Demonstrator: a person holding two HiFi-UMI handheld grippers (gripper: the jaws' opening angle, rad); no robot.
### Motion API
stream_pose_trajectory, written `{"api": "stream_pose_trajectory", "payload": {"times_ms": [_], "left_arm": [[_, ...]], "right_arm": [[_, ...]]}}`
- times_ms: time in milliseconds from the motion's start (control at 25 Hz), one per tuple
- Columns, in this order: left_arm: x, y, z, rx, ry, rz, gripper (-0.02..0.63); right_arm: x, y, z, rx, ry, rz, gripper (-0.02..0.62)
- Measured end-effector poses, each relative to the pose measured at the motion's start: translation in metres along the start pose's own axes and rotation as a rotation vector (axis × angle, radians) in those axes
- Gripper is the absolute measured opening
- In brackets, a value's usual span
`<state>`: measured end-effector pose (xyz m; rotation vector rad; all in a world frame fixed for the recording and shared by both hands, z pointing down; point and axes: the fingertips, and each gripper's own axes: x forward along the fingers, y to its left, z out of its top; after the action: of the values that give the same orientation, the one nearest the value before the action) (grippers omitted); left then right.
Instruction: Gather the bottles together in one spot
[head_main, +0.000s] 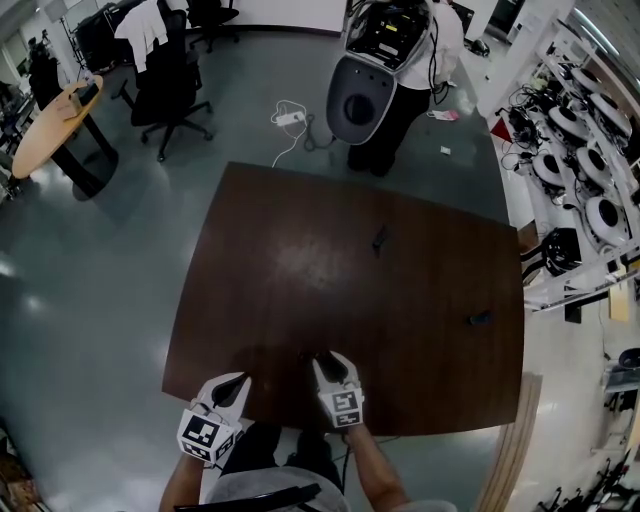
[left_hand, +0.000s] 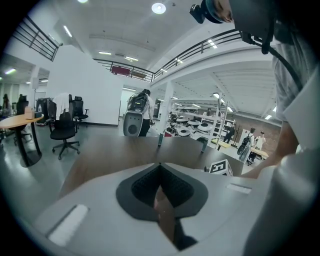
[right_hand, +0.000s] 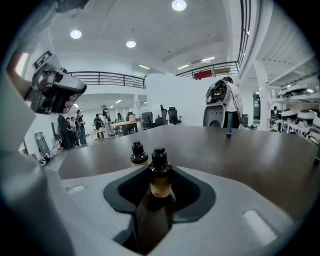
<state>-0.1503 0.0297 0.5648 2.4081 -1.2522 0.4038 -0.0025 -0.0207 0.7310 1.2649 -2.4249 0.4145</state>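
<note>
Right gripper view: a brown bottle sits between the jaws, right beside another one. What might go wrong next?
1. The right gripper holds the brown bottle close behind the second bottle; setting it down could tip that one over.
2. The far bottle stands fairly near the right edge of the table; a clumsy grab there might nudge it off.

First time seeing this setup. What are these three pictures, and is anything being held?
No robot here: a person holds a two-jaw gripper in each hand. The head view looks down from their head at a dark table; each gripper view rides on one gripper. The right gripper is closed on a brown bottle, with a second brown bottle just beyond it. The left gripper is shut and empty. Two slim bottles stand farther across the table.
</note>
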Motion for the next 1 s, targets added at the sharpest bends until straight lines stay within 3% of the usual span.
{"api": "stream_pose_trajectory", "payload": {"times_ms": [1000], "left_arm": [[-0.0041,-0.0014,-0.0009,0.010,0.002,-0.010,0.002]], "right_arm": [[0.0049,0.0043,-0.0023,-0.039,0.012,-0.021,0.150]]}}
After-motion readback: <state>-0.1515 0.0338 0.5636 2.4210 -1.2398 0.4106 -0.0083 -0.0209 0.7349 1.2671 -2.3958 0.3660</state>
